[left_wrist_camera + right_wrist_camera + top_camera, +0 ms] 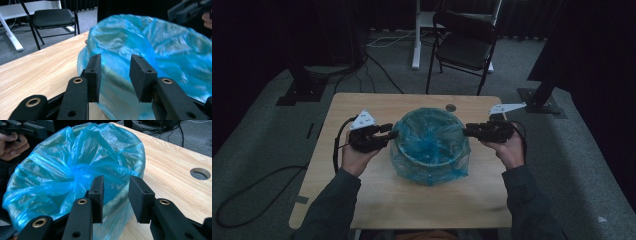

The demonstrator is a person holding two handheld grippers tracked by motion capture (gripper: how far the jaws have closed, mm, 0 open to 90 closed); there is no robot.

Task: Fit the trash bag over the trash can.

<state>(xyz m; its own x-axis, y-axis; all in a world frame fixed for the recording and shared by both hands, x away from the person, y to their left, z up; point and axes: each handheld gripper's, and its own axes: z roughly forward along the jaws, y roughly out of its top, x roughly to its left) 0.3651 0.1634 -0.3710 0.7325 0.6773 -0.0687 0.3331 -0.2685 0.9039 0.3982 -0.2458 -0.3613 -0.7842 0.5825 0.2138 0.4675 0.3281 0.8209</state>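
The bag is thin blue plastic film, see-through, crinkled and glossy, with bright glints along its folds; it is stretched over a round bin. The table has a pale wood-grain top, smooth and matt. The left gripper and right gripper are matt black plastic, faintly grainy, with small brass-coloured metal rings set in the jaws. The chair has a black padded seat with a dull sheen on a thin black metal frame. The floor is grey carpet, rough and matt.
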